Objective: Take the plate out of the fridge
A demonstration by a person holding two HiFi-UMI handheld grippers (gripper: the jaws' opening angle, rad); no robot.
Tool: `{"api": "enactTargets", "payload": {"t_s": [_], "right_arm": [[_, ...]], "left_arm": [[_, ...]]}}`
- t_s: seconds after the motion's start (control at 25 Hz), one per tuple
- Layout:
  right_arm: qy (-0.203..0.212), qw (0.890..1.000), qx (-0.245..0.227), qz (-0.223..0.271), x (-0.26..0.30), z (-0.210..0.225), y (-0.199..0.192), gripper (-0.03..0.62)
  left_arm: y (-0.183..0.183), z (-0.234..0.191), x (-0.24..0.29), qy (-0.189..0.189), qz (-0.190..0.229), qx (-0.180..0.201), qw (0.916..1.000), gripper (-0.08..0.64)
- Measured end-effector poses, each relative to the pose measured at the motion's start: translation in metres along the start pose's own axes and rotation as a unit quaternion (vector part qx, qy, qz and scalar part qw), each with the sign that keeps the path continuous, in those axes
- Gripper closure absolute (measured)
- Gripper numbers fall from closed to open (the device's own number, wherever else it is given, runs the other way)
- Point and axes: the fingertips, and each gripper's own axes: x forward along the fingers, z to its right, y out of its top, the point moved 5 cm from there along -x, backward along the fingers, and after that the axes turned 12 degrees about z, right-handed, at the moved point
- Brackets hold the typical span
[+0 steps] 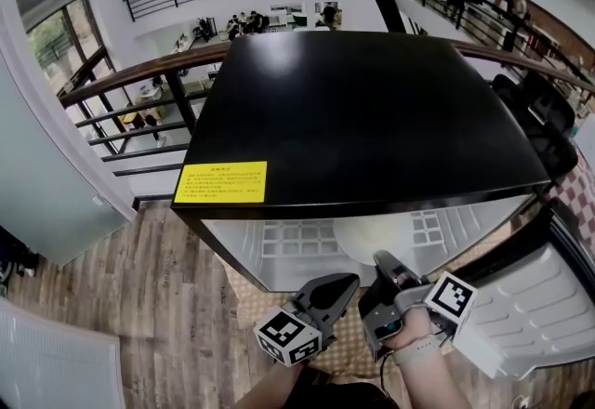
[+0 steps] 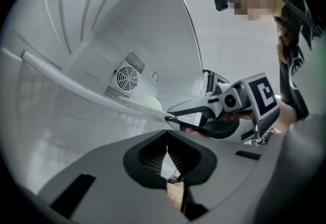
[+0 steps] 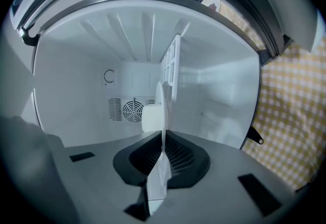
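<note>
A white plate (image 1: pixel 372 235) lies on a shelf inside the open black-topped fridge (image 1: pixel 363 110), close to the front. My right gripper (image 1: pixel 383 260) reaches in from the front and is shut on the plate's near rim. In the right gripper view the plate (image 3: pixel 160 108) shows edge-on, with its rim pinched between the jaws of the right gripper (image 3: pixel 162 151). My left gripper (image 1: pixel 349 282) hangs just left of it, outside the fridge opening, shut and holding nothing. The left gripper view shows the left gripper (image 2: pixel 167 139) with its pads together, and the right gripper (image 2: pixel 173 116) biting the plate (image 2: pixel 152 106).
The fridge door (image 1: pixel 535 305) stands open at the right. A fan vent (image 3: pixel 132 110) sits in the fridge's back wall. A yellow label (image 1: pixel 221 182) is stuck on the fridge top. A checked mat (image 3: pixel 290 116) covers the floor under the door. A railing (image 1: pixel 139 72) runs behind the fridge.
</note>
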Motion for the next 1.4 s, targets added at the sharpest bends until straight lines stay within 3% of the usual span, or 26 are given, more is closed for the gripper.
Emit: {"api": "enactTargets", "payload": {"t_s": [0.32, 0.64, 1.4], "right_arm": [[0.003, 1.000, 0.004, -0.026, -0.009, -0.001, -0.020, 0.545], [0.020, 0.999, -0.034, -0.013, -0.007, -0.001, -0.008, 0.543], [0.043, 0.999, -0.022, -0.009, -0.004, 0.003, -0.007, 0.543]], "left_arm": [[0.000, -0.007, -0.008, 0.016, 0.000, -0.002, 0.9999, 0.551], [0.001, -0.009, -0.009, 0.018, 0.002, -0.005, 0.9998, 0.551], [0.001, -0.014, -0.015, 0.024, 0.000, -0.008, 0.9997, 0.551]]}}
